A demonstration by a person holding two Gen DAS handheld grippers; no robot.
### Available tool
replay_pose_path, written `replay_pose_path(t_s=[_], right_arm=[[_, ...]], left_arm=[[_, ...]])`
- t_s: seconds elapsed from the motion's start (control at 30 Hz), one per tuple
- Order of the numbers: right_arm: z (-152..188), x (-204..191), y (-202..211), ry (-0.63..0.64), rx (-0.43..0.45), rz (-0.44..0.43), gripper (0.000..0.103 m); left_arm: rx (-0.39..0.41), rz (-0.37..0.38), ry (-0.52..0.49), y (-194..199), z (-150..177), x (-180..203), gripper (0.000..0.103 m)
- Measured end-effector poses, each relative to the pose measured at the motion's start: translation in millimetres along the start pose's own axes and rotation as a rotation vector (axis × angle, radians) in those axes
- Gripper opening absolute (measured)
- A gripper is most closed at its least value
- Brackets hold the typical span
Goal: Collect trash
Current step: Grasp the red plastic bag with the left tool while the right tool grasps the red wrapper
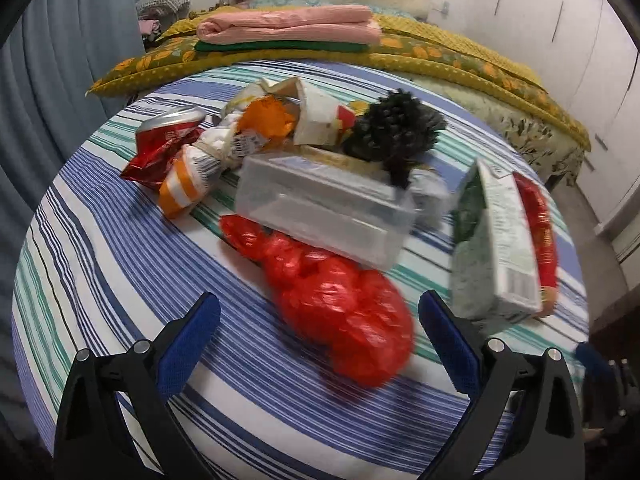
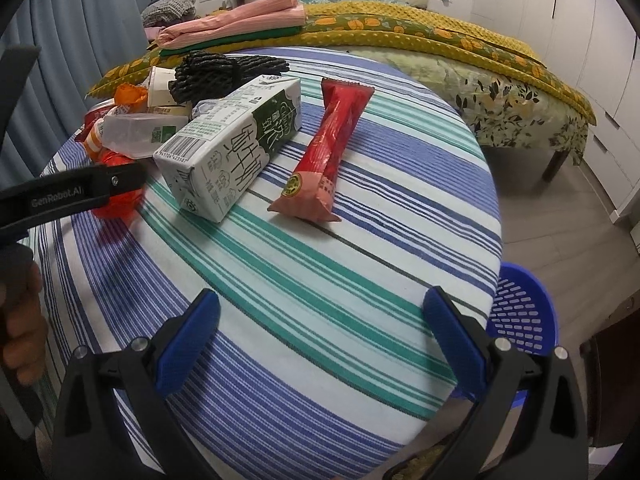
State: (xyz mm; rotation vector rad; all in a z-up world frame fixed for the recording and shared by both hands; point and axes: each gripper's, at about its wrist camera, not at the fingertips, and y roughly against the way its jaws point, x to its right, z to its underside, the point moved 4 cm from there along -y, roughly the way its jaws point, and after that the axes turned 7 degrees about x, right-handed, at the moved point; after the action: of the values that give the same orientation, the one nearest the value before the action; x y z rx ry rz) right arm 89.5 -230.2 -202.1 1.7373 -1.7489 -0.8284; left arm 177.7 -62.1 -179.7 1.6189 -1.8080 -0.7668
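Observation:
Trash lies on a round table with a striped cloth [image 1: 100,248] [image 2: 320,280]. In the left wrist view my left gripper [image 1: 320,320] is open, its blue pads either side of a crumpled red plastic bag [image 1: 340,304]. Behind the bag sit a clear plastic box [image 1: 328,208], a milk carton [image 1: 496,248], a crushed red can [image 1: 168,128], wrappers and a black mesh bundle [image 1: 396,128]. In the right wrist view my right gripper [image 2: 324,320] is open over bare cloth, short of the milk carton [image 2: 236,144] and a red snack wrapper [image 2: 328,148]. The left gripper's finger [image 2: 80,192] shows at the left there.
A blue perforated basket [image 2: 524,316] stands below the table's right edge. A bed with a yellow patterned quilt [image 2: 440,36] and folded pink cloth [image 1: 288,24] lies behind the table. Blue curtains [image 1: 48,80] hang at left, white cupboards at right. A hand [image 2: 20,320] holds the left gripper.

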Motion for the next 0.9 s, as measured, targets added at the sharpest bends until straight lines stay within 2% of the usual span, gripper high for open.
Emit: replay_pose_path(t_s=[0.23, 0.3, 0.4, 0.5, 0.53, 0.57, 0.6, 0.63, 0.67, 0.7, 0.77, 0.83, 0.87, 0.9], right_arm=[[-4, 12, 8, -0.022, 0.019, 0.004, 0.098], [-9, 17, 11, -0.046, 0.033, 0.002, 0.098], [-23, 28, 11, -0.094, 0.051, -0.012, 0.098], [-45, 38, 5, -0.16, 0.042, -0.064, 0.098], [-54, 38, 0, -0.178, 0.026, -0.086, 0.098], [-63, 37, -6, -0.194, 0.012, -0.118, 0.098], [-71, 36, -11, -0.199, -0.001, -0.135, 0.098], [-78, 35, -18, -0.192, -0.016, -0.132, 0.094], [-83, 35, -25, -0.18, -0.036, -0.124, 0.09], [-88, 36, -35, -0.172, -0.072, -0.118, 0.078], [-91, 39, -49, -0.199, -0.128, -0.123, 0.067], [-90, 42, -60, -0.224, -0.166, -0.164, 0.053], [-89, 42, -64, -0.227, -0.182, -0.196, 0.034], [-88, 42, -65, -0.234, -0.193, -0.219, 0.023]], left_arm=[[0.016, 0.025, -0.026, 32, 16, -51, 0.097], [0.019, 0.072, -0.015, 41, 18, -65, 0.097], [0.012, 0.171, -0.045, 46, 16, -59, 0.097], [0.014, 0.198, -0.127, 39, 10, -41, 0.097], [0.006, 0.201, -0.148, 33, 7, -36, 0.094], [-0.011, 0.202, -0.157, 26, 5, -33, 0.084], [-0.029, 0.207, -0.157, 20, 3, -32, 0.079], [-0.043, 0.215, -0.157, 17, 4, -31, 0.073], [-0.055, 0.218, -0.155, 13, 4, -31, 0.071], [-0.066, 0.215, -0.155, 10, 3, -32, 0.068], [-0.086, 0.214, -0.156, 5, 4, -33, 0.055], [-0.092, 0.221, -0.153, 4, 6, -35, 0.042], [-0.087, 0.223, -0.153, 6, 7, -37, 0.039], [-0.082, 0.223, -0.149, 8, 7, -40, 0.038]])
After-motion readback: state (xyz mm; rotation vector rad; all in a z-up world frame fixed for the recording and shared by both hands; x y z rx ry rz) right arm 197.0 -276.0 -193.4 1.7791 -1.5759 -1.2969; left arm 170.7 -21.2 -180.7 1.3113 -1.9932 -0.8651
